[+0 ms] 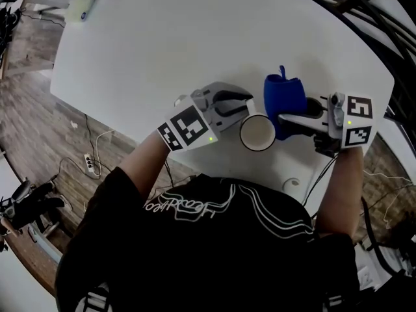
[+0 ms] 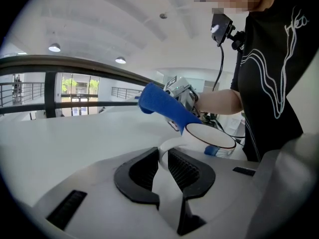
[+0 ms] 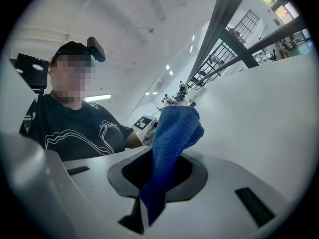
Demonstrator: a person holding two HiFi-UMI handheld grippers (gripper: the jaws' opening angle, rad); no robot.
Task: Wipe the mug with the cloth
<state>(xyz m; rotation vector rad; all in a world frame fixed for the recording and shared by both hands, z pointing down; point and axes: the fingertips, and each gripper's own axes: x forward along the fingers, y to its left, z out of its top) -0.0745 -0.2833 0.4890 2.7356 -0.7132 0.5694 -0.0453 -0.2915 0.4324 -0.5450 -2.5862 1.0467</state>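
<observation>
Head view: left tongs (image 1: pixel 246 110) pinch the handle (image 2: pixel 166 146) of a white mug (image 1: pixel 257 133) (upright on the table (image 1: pixel 162 38)); right tongs (image 1: pixel 284 118) clamp a blue cloth (image 1: pixel 285 95) touching the mug.

White table (image 1: pixel 195 38), wood floor (image 1: pixel 29 116), black railing (image 1: pixel 364 18)

Nubbly blue terry cloth (image 3: pixel 172 133), glossy white glazed mug (image 1: pixel 257 132), smooth matt white table (image 1: pixel 162 41)

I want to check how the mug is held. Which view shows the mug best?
The left gripper view: the mug shows its rim, and its handle sits between the left gripper's jaws. The head view shows only its open top. The right gripper view does not show it.
</observation>
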